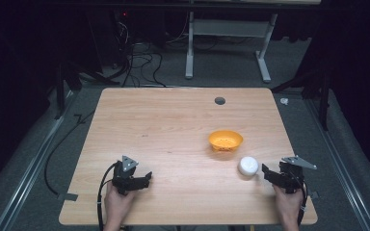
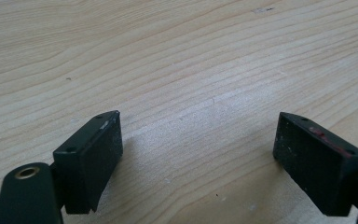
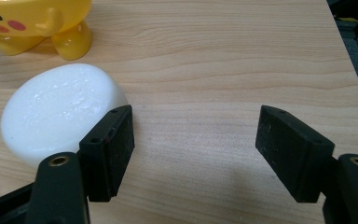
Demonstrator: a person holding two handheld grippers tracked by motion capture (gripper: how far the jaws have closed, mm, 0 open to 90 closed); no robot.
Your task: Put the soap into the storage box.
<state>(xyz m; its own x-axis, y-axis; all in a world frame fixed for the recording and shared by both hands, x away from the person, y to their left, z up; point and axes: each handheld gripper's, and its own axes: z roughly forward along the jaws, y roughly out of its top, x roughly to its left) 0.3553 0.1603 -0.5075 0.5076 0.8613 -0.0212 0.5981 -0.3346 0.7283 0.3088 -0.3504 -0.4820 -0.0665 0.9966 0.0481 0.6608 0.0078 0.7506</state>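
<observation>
A white rounded bar lies on the wooden table at the right front. Just behind it stands a yellow-orange bowl with little feet and a painted face. In the right gripper view the white bar lies left of my left jaw and the bowl's feet are at the top left. My right gripper is open, just right of the bar, with nothing between its jaws. My left gripper rests open over bare wood at the left front; in the left gripper view its fingers stand wide apart.
A dark round hole sits near the table's far edge. Beyond the table stand a white metal frame and loose cables on grey carpet. A black cable runs along the floor at the left.
</observation>
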